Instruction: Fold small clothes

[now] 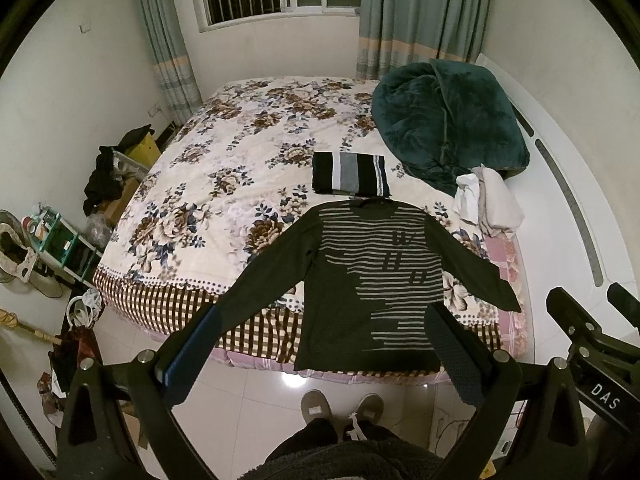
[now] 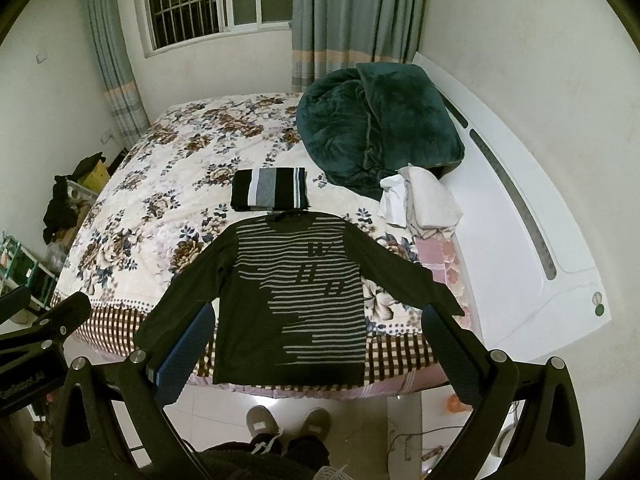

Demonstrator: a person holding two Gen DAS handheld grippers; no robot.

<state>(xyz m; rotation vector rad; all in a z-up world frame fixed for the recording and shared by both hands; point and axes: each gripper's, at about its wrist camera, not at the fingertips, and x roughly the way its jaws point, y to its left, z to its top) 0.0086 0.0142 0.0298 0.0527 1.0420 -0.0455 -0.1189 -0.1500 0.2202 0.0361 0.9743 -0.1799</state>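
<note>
1. Sweater (image 1: 372, 280) lay flat, sleeves spread, at bed (image 1: 224, 168) near edge; folded one (image 1: 351, 174) just beyond.
2. Left gripper (image 1: 320, 352) and right gripper (image 2: 316, 344) hovered wide apart, empty.
3. Fold unstarted; next likely a sleeve grab.

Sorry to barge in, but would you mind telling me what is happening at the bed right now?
A person stands at the foot of the bed with a handheld tool in each hand. The left tool and the right tool are both open and hover above a dark striped long-sleeve shirt, which lies spread flat with both sleeves out, not yet folded. Just beyond its collar sits a striped garment already folded. Neither tool touches any cloth.
</note>
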